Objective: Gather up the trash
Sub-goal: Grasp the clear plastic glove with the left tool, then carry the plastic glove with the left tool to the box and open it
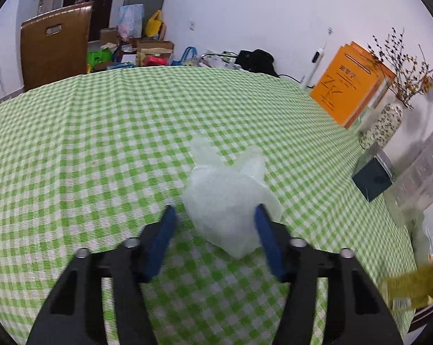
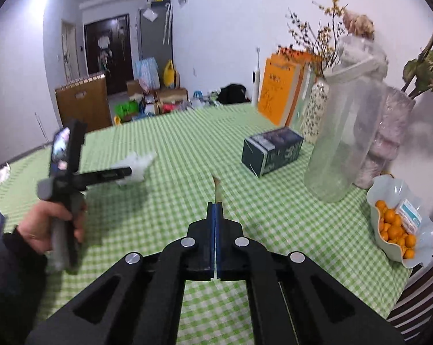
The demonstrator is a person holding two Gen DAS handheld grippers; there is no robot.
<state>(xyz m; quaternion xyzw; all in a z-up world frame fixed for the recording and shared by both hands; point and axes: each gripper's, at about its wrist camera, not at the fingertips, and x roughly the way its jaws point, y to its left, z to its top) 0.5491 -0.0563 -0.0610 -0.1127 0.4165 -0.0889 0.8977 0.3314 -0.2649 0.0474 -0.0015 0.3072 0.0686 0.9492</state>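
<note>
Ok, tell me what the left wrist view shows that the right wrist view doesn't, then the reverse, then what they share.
Only the left wrist view: the open left claw straddling the crumpled plastic bag, seen close up.

Only the right wrist view: the right claw shut on a thin brownish scrap, the bowl of oranges, the big clear jug, and the hand gripping the left tool.

Both: the green checked tablecloth, the orange books, the dark box, the patterned vase, and the plastic bag.
</note>
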